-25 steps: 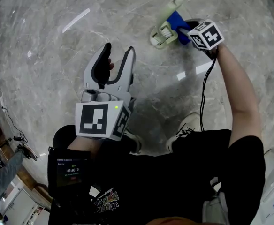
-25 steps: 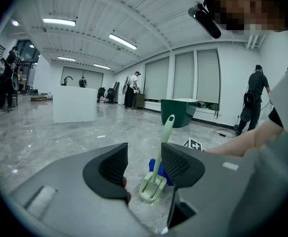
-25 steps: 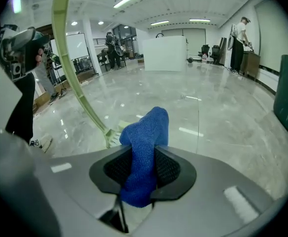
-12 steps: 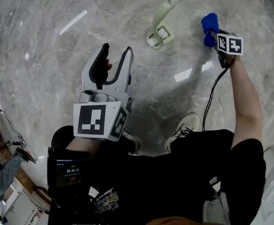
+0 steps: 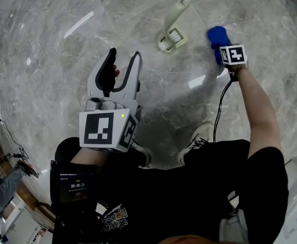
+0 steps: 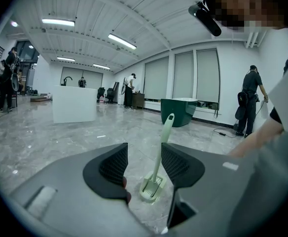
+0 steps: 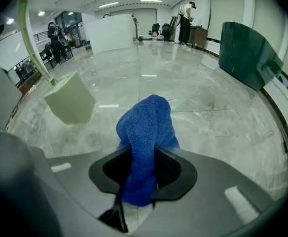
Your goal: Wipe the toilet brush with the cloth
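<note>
Toilet brush (image 5: 178, 15): light and stiff by the look of it, standing in its holder (image 5: 170, 40) on the floor (image 5: 52, 70).
Head view: my left gripper (image 5: 122, 65) hangs left of the brush, jaws apart and empty; my right gripper (image 5: 219, 47), just right of the brush, carries the blue cloth (image 5: 217, 35). Left gripper view: the brush is framed beyond my open jaws; I'd take its slim handle high, since the holder may tip. Right gripper view: jaws pinch the soft, bunched cloth, having just eased open slightly; the brush is to its left.

Bright, even light comes from long ceiling lamps (image 6: 122, 41). The glossy floor (image 5: 47, 60) shows white glare streaks and a soft shadow near the person. All views bend strongly toward dark corners.
</note>
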The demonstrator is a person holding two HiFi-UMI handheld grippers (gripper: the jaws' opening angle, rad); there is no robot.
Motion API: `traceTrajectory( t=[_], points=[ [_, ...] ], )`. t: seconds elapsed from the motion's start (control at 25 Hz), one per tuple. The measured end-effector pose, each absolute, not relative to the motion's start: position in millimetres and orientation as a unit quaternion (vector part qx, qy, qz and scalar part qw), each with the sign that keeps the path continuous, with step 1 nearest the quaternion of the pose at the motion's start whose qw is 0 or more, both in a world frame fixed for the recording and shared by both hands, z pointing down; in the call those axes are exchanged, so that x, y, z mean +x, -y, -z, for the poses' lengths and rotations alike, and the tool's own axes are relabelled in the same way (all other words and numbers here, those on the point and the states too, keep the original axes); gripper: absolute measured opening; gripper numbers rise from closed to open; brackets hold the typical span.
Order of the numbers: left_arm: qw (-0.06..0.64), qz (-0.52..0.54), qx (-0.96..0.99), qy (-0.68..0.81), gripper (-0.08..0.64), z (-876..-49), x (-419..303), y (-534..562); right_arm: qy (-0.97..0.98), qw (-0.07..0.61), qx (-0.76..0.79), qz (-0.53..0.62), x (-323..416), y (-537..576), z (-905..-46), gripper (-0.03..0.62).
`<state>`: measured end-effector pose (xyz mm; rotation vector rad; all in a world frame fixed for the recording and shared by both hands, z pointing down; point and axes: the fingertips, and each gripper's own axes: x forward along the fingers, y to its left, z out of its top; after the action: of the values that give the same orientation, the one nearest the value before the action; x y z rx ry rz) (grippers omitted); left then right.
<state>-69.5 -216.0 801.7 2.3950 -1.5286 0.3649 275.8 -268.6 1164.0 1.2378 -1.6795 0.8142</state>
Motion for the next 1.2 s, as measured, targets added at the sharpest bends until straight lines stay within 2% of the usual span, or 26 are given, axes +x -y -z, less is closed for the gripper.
traceTrajectory(
  t=[0.32, 0.44, 0.48, 0.56, 0.6, 0.64, 0.92, 1.2],
  points=[
    [0.148, -0.113, 0.831, 0.524, 0.215, -801.0, -64.9, 210.9, 0.710, 0.377, 0.532, -0.266, 280.4, 267.0, -1134.5, 0.186],
    [0.161, -0.103, 0.827, 0.529, 0.215, -799.9, -65.6, 208.8, 0.726, 0.361, 0.539, -0.229, 272.6, 259.5, -1113.4, 0.253],
    [0.163, -0.103, 0.825, 0.531, 0.215, -799.5, -65.4, 207.2, 0.728, 0.356, 0.548, -0.209, 271.6, 259.1, -1101.8, 0.243],
    [0.163, -0.118, 0.820, 0.535, 0.215, -802.7, -64.5, 201.2, 0.727, 0.339, 0.571, -0.174, 270.9, 261.8, -1073.4, 0.155],
    [0.159, -0.125, 0.821, 0.533, 0.215, -804.7, -63.0, 197.7, 0.726, 0.328, 0.581, -0.164, 268.9, 263.0, -1058.7, 0.025],
    [0.153, -0.125, 0.825, 0.529, 0.215, -805.3, -60.5, 194.3, 0.728, 0.317, 0.587, -0.162, 264.3, 262.5, -1045.0, 0.003],
    [0.200, -0.132, 0.821, 0.518, 0.189, -784.9, -57.8, 168.0, 0.757, 0.256, 0.569, -0.193, 191.7, 227.5, -942.0, 0.002],
    [0.207, -0.167, 0.814, 0.516, 0.199, -770.5, -57.2, 116.3, 0.710, 0.202, 0.637, -0.223, 178.4, 174.4, -828.2, 0.002]
  ],
)
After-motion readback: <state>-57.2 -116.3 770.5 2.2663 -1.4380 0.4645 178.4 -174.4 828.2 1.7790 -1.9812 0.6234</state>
